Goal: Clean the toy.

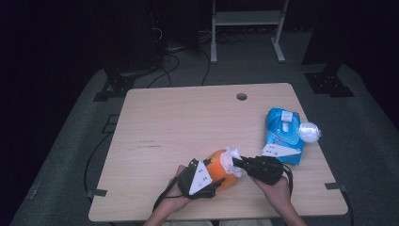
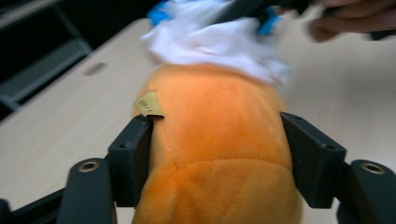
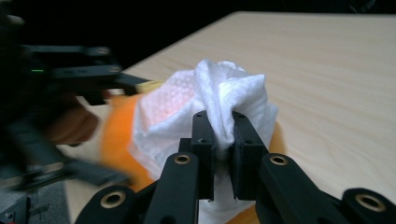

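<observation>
Left tongs (image 1: 214, 181) clamp orange plush toy (image 1: 220, 170) at counter's (image 1: 188, 122) near edge. Right tongs (image 1: 236, 162) pinch white wipe (image 1: 230, 159) draped over toy. Blue wipe pack (image 1: 282, 134) just beyond right tongs. Pale wood counter, dark room.

table (image 1: 188, 122) far half and left side wide open, free passage there. near edge crowded: left gripper (image 1: 200, 179) clamped round the orange plush (image 1: 217, 170), right gripper (image 1: 242, 164) pinching the white wipe (image 1: 231, 159) against its top, no gap between them. right side blocked by the blue wipes pack (image 1: 283, 134) and the clear ball (image 1: 309, 132) touching it.
</observation>
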Action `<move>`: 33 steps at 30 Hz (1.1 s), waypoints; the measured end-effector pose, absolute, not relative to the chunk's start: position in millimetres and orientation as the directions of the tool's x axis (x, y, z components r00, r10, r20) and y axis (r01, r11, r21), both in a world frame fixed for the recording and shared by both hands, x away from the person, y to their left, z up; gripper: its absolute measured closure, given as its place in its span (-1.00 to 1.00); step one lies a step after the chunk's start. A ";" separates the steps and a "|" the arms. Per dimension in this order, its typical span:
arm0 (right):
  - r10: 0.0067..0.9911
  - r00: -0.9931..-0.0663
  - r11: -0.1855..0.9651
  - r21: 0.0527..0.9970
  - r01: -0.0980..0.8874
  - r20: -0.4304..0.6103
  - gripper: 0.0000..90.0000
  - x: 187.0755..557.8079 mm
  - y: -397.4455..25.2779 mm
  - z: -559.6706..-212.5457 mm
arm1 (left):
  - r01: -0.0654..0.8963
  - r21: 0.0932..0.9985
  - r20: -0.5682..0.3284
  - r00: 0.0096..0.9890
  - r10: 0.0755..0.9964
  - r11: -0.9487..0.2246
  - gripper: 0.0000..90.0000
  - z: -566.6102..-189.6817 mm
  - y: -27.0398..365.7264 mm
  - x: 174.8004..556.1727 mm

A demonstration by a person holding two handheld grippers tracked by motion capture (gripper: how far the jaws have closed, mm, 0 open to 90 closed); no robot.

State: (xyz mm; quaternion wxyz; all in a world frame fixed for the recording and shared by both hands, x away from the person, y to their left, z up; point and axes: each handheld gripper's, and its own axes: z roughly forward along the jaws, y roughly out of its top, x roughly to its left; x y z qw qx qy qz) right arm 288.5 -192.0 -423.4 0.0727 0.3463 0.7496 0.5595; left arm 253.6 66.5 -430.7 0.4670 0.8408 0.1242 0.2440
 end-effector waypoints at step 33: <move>0.637 -0.689 0.116 0.840 0.530 0.347 0.80 297.4 -204.2 -436.6 | 0.052 0.869 0.159 0.912 0.378 -0.493 -0.37 -435.2 75.9 252.8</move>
